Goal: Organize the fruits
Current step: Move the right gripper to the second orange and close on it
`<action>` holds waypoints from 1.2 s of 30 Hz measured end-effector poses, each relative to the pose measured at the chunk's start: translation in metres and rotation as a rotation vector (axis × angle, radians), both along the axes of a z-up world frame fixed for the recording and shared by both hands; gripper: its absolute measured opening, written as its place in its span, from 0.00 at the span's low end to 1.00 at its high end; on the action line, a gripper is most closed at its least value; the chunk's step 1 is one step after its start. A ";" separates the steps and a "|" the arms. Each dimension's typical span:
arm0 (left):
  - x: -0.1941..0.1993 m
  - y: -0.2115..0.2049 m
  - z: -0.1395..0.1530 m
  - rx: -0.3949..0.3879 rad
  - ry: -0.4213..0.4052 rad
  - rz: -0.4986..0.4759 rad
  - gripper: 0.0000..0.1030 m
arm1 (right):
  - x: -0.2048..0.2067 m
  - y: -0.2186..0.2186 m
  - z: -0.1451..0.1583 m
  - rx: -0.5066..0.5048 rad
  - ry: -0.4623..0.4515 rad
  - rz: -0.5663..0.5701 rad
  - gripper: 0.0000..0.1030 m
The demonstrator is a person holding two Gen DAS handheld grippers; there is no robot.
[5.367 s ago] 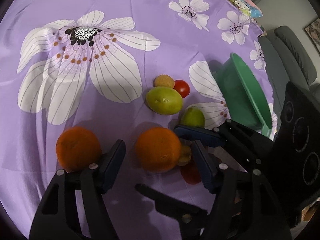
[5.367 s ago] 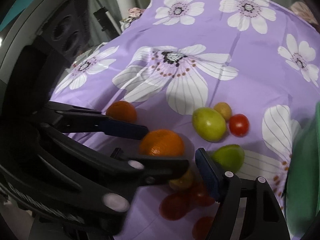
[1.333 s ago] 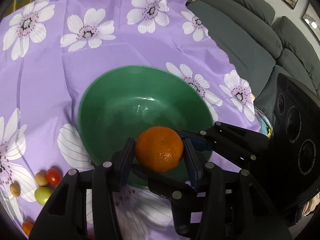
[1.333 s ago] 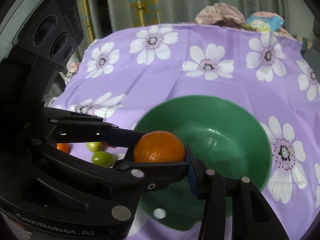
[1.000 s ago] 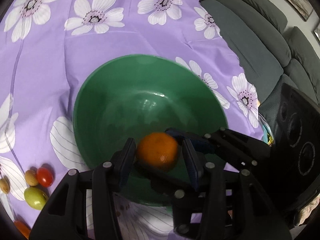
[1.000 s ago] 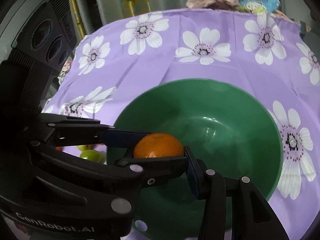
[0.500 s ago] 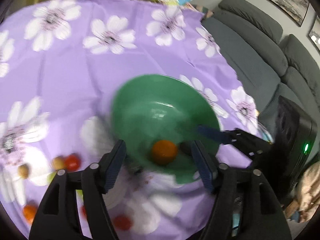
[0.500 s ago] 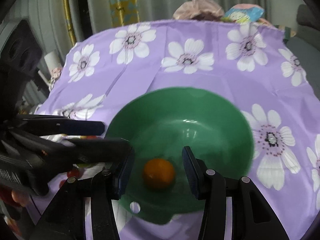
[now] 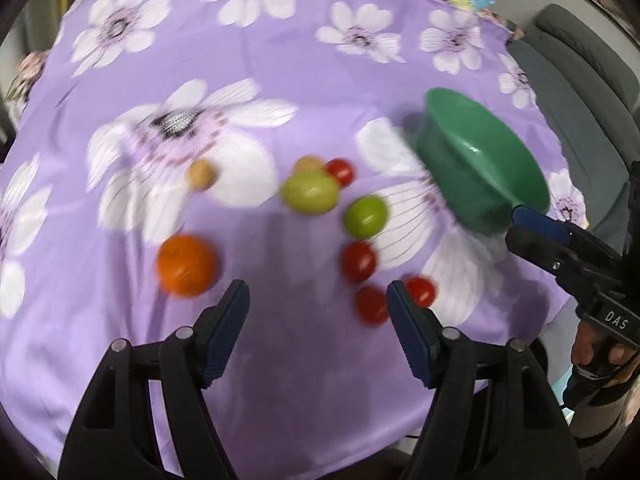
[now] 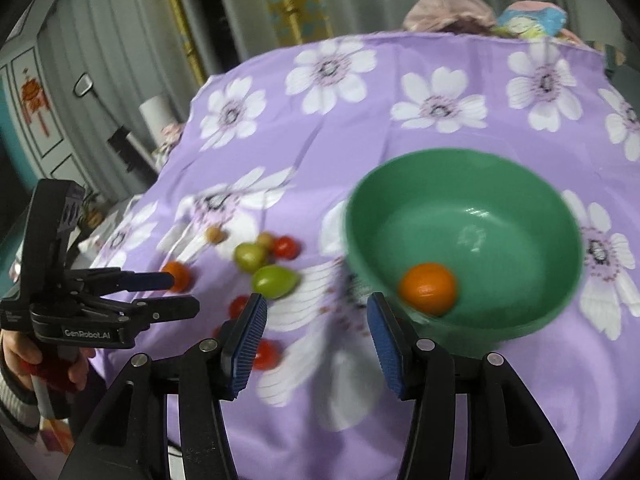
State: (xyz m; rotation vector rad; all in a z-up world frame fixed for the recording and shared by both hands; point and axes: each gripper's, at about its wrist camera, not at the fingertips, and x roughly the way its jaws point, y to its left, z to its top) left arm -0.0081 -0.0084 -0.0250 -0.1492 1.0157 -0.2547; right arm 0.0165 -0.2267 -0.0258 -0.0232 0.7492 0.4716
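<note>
Left wrist view first: our left gripper (image 9: pixel 318 312) has its jaws wide apart with nothing between them, above the purple flowered cloth (image 9: pixel 280 60). Left on the cloth we count one orange (image 9: pixel 187 264), two green fruits (image 9: pixel 310 192) and (image 9: pixel 366 216), four red tomatoes, among them one (image 9: pixel 359 261) near the middle, and two small tan fruits, one (image 9: pixel 202 174) off to the left. The green bowl (image 9: pixel 480 168) shows only from the side here, so its contents are hidden. Motion blur softens every fruit, and we cannot name the tan ones for sure. The right gripper (image 9: pixel 560 248) shows at the edge, too side-on to read.

Right wrist view: our right gripper (image 10: pixel 316 336) is also spread apart and empty, just before the bowl's (image 10: pixel 560 200) near rim. One orange (image 10: pixel 428 288) lies inside the bowl, against its near wall. We judge the task barely begun: one fruit in, roughly nine out. The loose fruits sit left of the bowl; the gripper's fingers partly cover a tomato (image 10: pixel 266 354), and the left gripper covers part of the orange on the cloth.
</note>
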 end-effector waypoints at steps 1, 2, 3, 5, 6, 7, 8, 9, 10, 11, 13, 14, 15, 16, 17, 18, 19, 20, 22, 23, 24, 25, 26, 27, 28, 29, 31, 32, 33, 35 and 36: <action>-0.003 0.004 -0.001 0.001 0.000 0.009 0.69 | -0.001 0.008 -0.002 0.000 0.010 0.018 0.51; -0.006 0.009 -0.001 0.000 -0.002 0.018 0.69 | -0.002 0.014 -0.003 -0.001 0.018 0.030 0.51; -0.010 0.015 -0.001 -0.005 -0.007 0.030 0.69 | -0.002 0.023 -0.004 -0.006 0.025 0.050 0.51; -0.017 0.025 -0.001 -0.015 -0.016 0.048 0.69 | -0.005 0.038 -0.006 -0.016 0.033 0.078 0.51; -0.020 0.031 0.000 -0.022 -0.022 0.057 0.69 | -0.006 0.044 -0.007 -0.022 0.037 0.092 0.51; -0.023 0.037 0.002 -0.030 -0.030 0.067 0.69 | -0.007 0.052 -0.009 -0.031 0.043 0.104 0.51; -0.025 0.041 0.002 -0.035 -0.037 0.075 0.69 | -0.008 0.059 -0.010 -0.040 0.049 0.117 0.51; -0.029 0.046 0.003 -0.039 -0.046 0.085 0.69 | -0.009 0.067 -0.011 -0.049 0.056 0.132 0.51; -0.031 0.050 0.003 -0.042 -0.054 0.093 0.69 | -0.010 0.072 -0.013 -0.054 0.059 0.141 0.51; -0.034 0.053 0.003 -0.046 -0.061 0.099 0.69 | -0.012 0.078 -0.014 -0.060 0.062 0.152 0.51; -0.040 0.062 0.002 -0.056 -0.072 0.110 0.69 | -0.015 0.088 -0.017 -0.073 0.073 0.173 0.51; -0.041 0.066 0.000 -0.061 -0.074 0.115 0.69 | -0.015 0.092 -0.017 -0.079 0.077 0.178 0.51; -0.043 0.071 -0.001 -0.066 -0.075 0.121 0.69 | -0.016 0.095 -0.018 -0.087 0.080 0.182 0.51; -0.044 0.075 -0.002 -0.073 -0.078 0.127 0.69 | -0.015 0.098 -0.019 -0.099 0.084 0.185 0.51; -0.045 0.079 -0.003 -0.079 -0.080 0.131 0.69 | -0.015 0.100 -0.020 -0.106 0.086 0.186 0.51; -0.047 0.084 -0.005 -0.086 -0.083 0.136 0.69 | -0.014 0.102 -0.022 -0.113 0.089 0.185 0.51; -0.047 0.087 -0.005 -0.092 -0.085 0.139 0.69 | -0.012 0.104 -0.023 -0.117 0.095 0.183 0.51; -0.047 0.089 -0.006 -0.097 -0.087 0.142 0.69 | -0.010 0.105 -0.025 -0.117 0.102 0.182 0.51; -0.045 0.094 -0.006 -0.106 -0.089 0.143 0.69 | -0.007 0.110 -0.028 -0.116 0.112 0.183 0.51; -0.045 0.094 -0.006 -0.109 -0.091 0.140 0.68 | -0.006 0.111 -0.029 -0.117 0.114 0.185 0.51; -0.045 0.094 -0.006 -0.113 -0.094 0.135 0.68 | -0.005 0.113 -0.031 -0.119 0.118 0.189 0.51; -0.044 0.093 -0.006 -0.116 -0.095 0.130 0.68 | -0.004 0.114 -0.032 -0.122 0.122 0.192 0.51; -0.042 0.093 -0.006 -0.122 -0.095 0.124 0.68 | -0.004 0.116 -0.034 -0.124 0.125 0.195 0.51; -0.041 0.093 -0.007 -0.135 -0.095 0.119 0.68 | -0.002 0.117 -0.036 -0.126 0.130 0.199 0.51; -0.039 0.093 -0.007 -0.146 -0.094 0.113 0.68 | -0.001 0.119 -0.038 -0.128 0.136 0.203 0.51; -0.037 0.093 -0.007 -0.151 -0.093 0.108 0.68 | 0.000 0.121 -0.039 -0.129 0.139 0.207 0.51; -0.031 0.092 -0.007 -0.147 -0.092 0.102 0.68 | 0.002 0.126 -0.043 -0.130 0.146 0.222 0.51; -0.028 0.092 -0.006 -0.145 -0.094 0.098 0.68 | 0.003 0.128 -0.044 -0.132 0.148 0.228 0.51; -0.025 0.093 -0.006 -0.143 -0.096 0.095 0.68 | 0.005 0.130 -0.045 -0.133 0.148 0.233 0.51; -0.019 0.094 -0.004 -0.141 -0.101 0.088 0.68 | 0.009 0.137 -0.047 -0.132 0.147 0.250 0.51; -0.014 0.094 -0.004 -0.138 -0.101 0.083 0.68 | 0.011 0.140 -0.048 -0.129 0.149 0.259 0.51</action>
